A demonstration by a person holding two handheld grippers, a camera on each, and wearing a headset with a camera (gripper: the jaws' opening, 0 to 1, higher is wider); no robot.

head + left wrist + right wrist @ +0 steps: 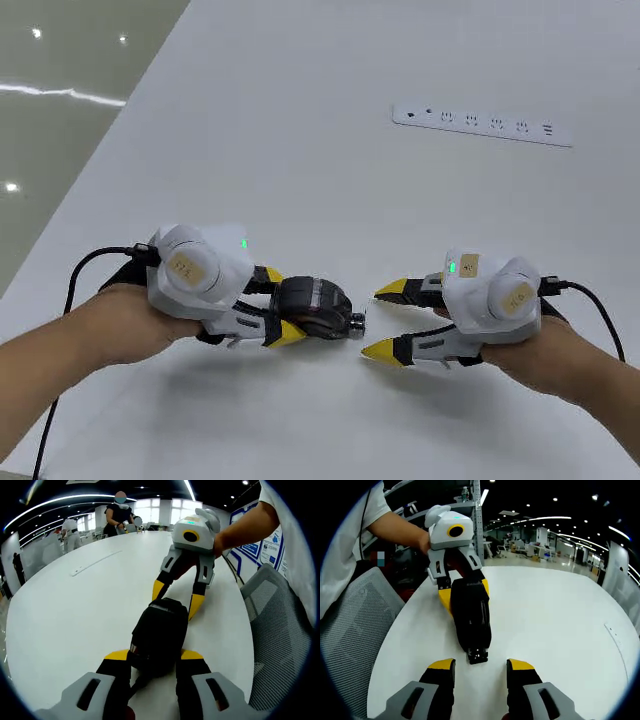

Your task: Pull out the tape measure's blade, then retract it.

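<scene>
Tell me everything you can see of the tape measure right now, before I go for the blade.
The tape measure is a black, plastic-looking case with a small metal hook tab at its mouth; no blade is drawn out. The left gripper clamps its rear between yellow-tipped jaws, one on each side. It lies level, low over the white table, tab pointing at the open right gripper, which sits just short of it, not touching.
</scene>
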